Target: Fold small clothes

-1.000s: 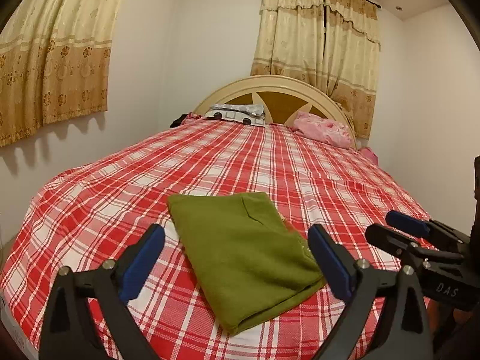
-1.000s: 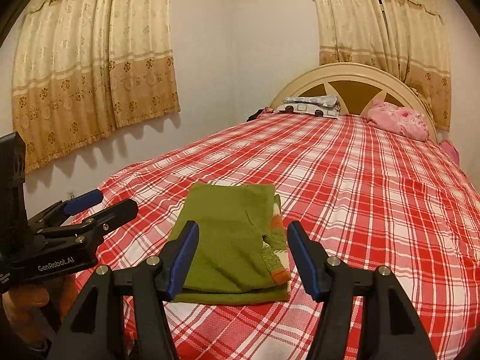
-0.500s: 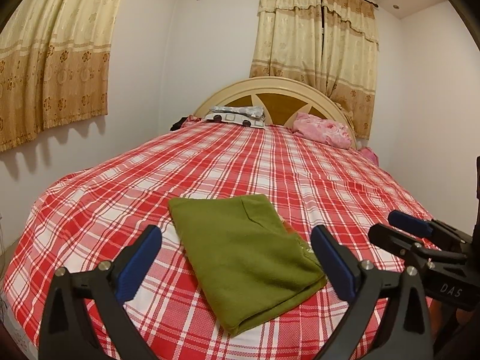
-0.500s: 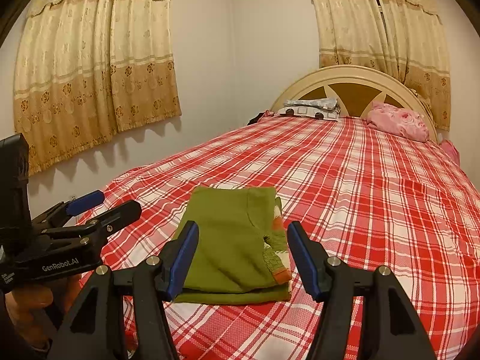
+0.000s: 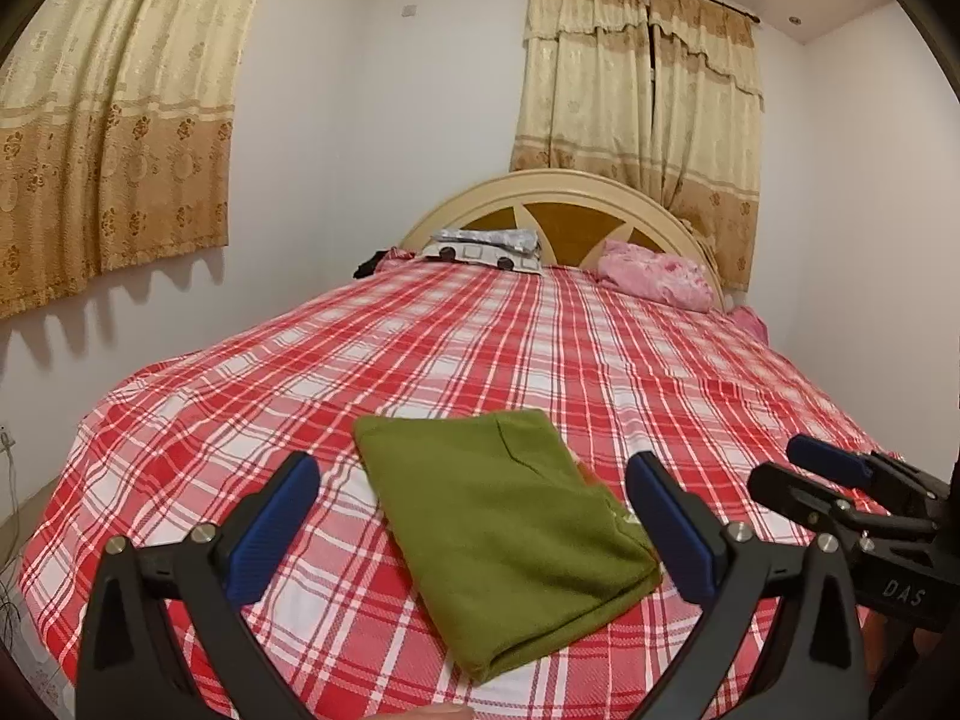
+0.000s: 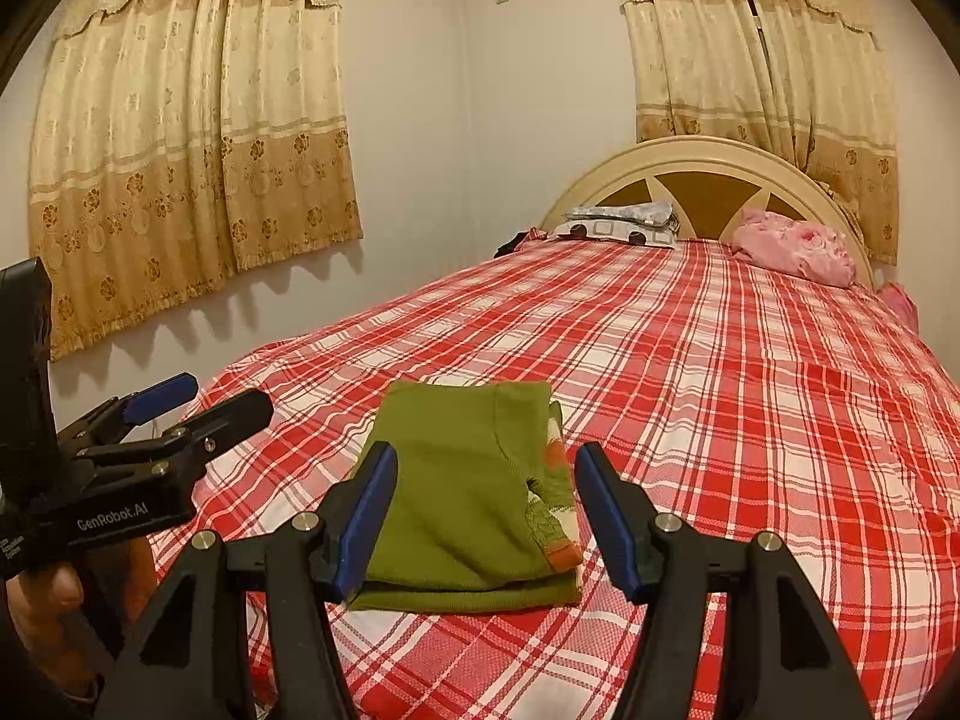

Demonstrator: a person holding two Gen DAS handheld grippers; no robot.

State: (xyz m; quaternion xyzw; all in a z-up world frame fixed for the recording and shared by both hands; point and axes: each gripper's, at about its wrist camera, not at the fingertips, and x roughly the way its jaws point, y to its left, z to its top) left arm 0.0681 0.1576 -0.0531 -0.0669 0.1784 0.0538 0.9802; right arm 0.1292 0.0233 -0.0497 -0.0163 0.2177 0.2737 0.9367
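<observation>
Garment: a green garment (image 5: 504,534), already folded into a flat, layered rectangle, lies near the foot end of the bed (image 5: 540,354) on its red-and-white checked cover. An orange and white trim shows at its right edge in the right wrist view.
Likely reason for placement: it sits within easy reach of both tools, squared up as if the folding is finished or nearly so.
Left gripper (image 5: 474,516): jaws stand wide apart with nothing between them, hovering above the cloth, tilted slightly downward.
Right gripper (image 6: 486,510): jaws partly spread, empty, framing the garment's near edge from above without touching it.
Hand (image 6: 45,594): a person's hand grips the left tool's handle at the left edge of the right wrist view.
Background: pillows rest against the curved headboard (image 5: 564,198), well apart from the garment.
</observation>
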